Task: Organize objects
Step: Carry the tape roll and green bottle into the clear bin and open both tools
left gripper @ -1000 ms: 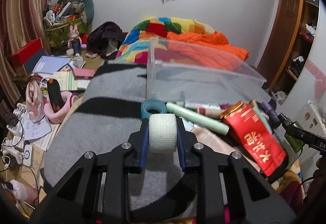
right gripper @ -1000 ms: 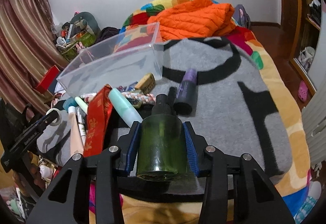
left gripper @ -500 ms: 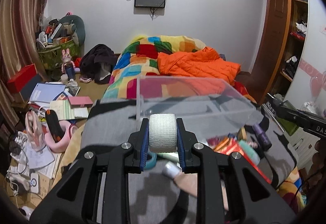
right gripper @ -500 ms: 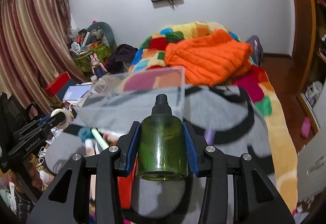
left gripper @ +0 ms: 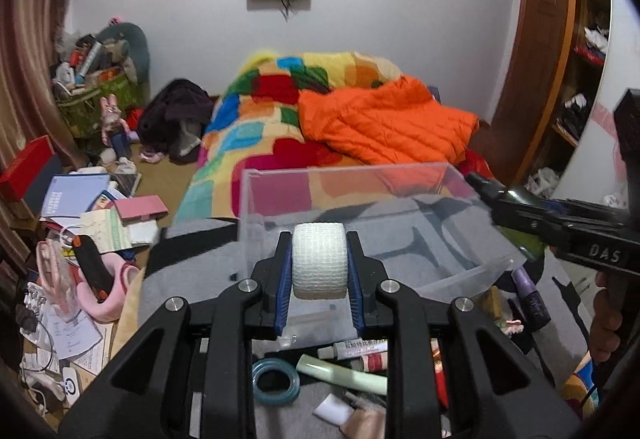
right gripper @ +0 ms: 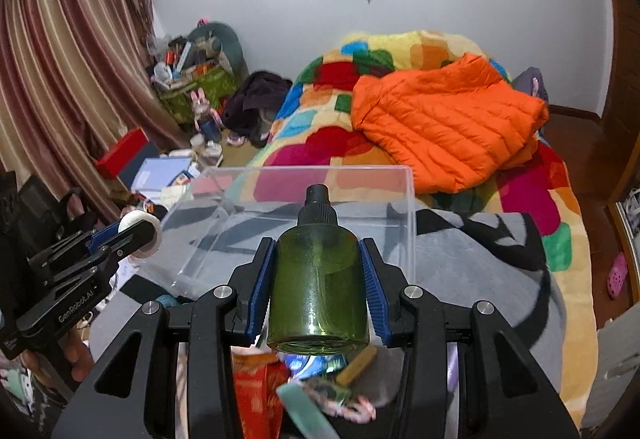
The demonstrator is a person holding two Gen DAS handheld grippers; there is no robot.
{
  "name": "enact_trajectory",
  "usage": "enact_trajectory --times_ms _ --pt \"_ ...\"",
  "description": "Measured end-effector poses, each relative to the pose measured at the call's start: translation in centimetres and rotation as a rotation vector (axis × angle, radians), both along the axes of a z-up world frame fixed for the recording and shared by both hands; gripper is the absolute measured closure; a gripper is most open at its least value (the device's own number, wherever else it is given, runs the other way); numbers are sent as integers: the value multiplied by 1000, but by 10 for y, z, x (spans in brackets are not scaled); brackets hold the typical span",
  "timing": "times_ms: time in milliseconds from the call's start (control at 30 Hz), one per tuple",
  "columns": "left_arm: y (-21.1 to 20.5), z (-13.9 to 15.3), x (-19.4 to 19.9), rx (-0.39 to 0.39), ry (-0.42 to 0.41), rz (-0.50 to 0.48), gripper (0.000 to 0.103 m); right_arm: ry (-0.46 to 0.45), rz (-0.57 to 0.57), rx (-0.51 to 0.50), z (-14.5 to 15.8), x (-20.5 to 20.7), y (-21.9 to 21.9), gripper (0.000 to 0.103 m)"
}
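Note:
My left gripper [left gripper: 319, 267] is shut on a white gauze roll [left gripper: 319, 260], held up at the near wall of a clear plastic bin [left gripper: 360, 179]. My right gripper [right gripper: 318, 267] is shut on a green spray bottle [right gripper: 318, 275] with a black cap, upright before the same clear plastic bin [right gripper: 304, 175]. Each gripper shows in the other's view: the right gripper [left gripper: 504, 199] at the bin's right side, the left gripper [right gripper: 138, 229] with the roll at the bin's left. The bin stands on a grey and black blanket [left gripper: 192, 267], and nothing shows inside it.
Loose items lie under the grippers: a teal tape ring [left gripper: 275, 381], a pale green tube [left gripper: 340, 371], a purple bottle [left gripper: 530, 291], a red packet [right gripper: 260, 391]. An orange jacket [right gripper: 444, 123] lies on the colourful bedspread behind. Clutter covers the floor at left [left gripper: 80, 207].
Both grippers rose and moved forward with their loads. The bin now sits right behind the roll and the bottle, and the loose items have dropped to the bottom of both views.

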State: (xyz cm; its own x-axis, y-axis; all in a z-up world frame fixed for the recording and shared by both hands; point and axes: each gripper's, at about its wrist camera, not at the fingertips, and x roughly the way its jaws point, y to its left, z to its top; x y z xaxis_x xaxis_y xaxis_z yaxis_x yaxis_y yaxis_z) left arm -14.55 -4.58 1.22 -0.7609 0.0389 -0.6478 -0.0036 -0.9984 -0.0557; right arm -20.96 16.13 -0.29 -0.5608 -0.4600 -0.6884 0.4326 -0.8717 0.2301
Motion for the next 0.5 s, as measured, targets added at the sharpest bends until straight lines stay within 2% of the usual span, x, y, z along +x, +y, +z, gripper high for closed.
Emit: enact_trajectory --times_ms 200,500 --pt "7 -22 -38 -4 -122 -52 79 -78 42 97 -26 -29 -23 65" --pt "16 -41 -59 -16 -198 -94 79 -117 87 187 -50 -43 -42 65"
